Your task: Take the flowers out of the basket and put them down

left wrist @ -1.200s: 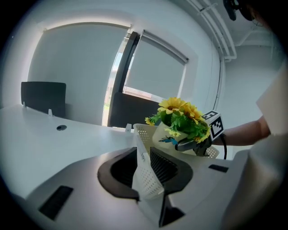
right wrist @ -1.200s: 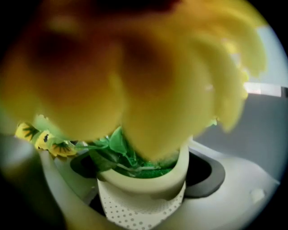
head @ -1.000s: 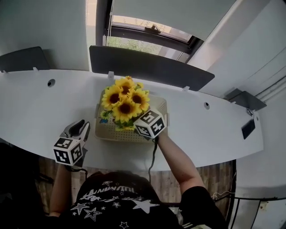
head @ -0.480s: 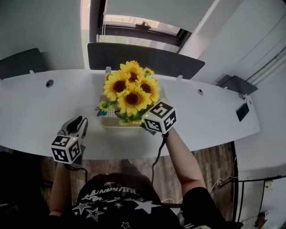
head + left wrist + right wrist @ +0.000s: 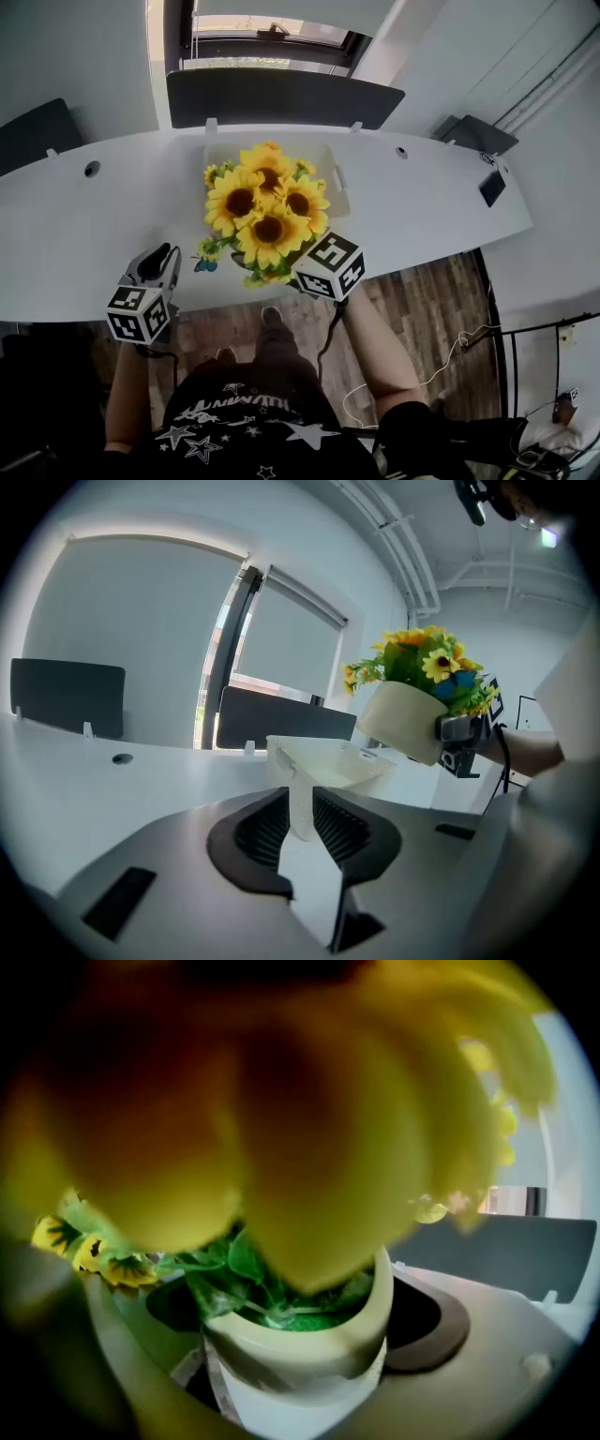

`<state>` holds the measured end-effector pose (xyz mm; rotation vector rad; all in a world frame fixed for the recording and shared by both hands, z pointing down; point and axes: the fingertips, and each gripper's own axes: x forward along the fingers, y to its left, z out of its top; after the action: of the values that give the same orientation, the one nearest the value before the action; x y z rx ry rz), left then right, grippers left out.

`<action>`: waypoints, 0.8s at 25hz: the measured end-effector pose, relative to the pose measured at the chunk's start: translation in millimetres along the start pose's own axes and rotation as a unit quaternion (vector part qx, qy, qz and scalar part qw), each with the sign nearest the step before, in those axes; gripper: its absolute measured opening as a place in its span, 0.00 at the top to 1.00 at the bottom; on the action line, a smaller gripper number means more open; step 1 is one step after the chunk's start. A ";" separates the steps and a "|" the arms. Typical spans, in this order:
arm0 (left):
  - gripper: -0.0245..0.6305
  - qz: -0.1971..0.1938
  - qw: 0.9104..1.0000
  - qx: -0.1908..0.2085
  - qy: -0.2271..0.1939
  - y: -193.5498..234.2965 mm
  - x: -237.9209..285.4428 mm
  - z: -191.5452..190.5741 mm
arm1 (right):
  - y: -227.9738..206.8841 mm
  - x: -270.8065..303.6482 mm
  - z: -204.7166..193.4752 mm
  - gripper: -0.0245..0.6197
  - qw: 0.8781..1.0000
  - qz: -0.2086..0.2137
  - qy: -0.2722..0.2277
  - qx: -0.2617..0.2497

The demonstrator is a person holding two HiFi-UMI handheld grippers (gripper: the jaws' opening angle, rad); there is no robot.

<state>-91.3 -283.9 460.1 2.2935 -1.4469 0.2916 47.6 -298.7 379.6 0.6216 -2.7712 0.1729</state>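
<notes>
A bunch of yellow sunflowers (image 5: 265, 202) in a cream pot (image 5: 405, 722) hangs in the air above the table's near edge, outside the basket. My right gripper (image 5: 286, 272) is shut on the pot (image 5: 309, 1354); blurred petals (image 5: 234, 1119) fill most of the right gripper view. The cream perforated basket (image 5: 335, 184) stands on the white table behind the flowers, and shows as a basket (image 5: 328, 761) beyond the jaws in the left gripper view. My left gripper (image 5: 157, 262) hovers at the table's front left, open, nothing between its fingers (image 5: 258, 832).
The curved white table (image 5: 75, 234) has dark divider panels (image 5: 281, 98) along its far edge and small round holes (image 5: 91, 169). A window is behind. Wooden floor (image 5: 412, 309) shows below the table's near edge on the right.
The right gripper has lifted the potted sunflowers up and out of the basket, toward the table's near edge. The left gripper has shifted slightly and stays open.
</notes>
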 end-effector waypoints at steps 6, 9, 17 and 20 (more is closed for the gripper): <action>0.84 -0.008 1.000 0.000 0.010 -25.1 -37.4 -21.7 | 54.4 -19.1 -34.7 0.16 0.999 0.004 -0.001 0.041; 0.84 0.000 1.000 0.000 0.008 -34.2 -48.0 -33.0 | 73.8 -22.4 -51.2 0.16 0.999 0.014 -0.001 0.045; 0.85 0.037 0.999 -0.002 0.020 -61.9 -73.6 -65.6 | 112.2 -35.7 -93.5 0.16 0.998 0.047 0.012 0.027; 0.89 0.049 0.999 0.006 0.010 -67.6 -80.4 -71.1 | 116.1 -35.6 -108.7 0.16 0.998 0.056 0.017 0.027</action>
<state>-63.0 -161.4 477.0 2.2259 -1.5536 0.3515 56.1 -160.6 465.7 0.4731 -2.7782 0.2795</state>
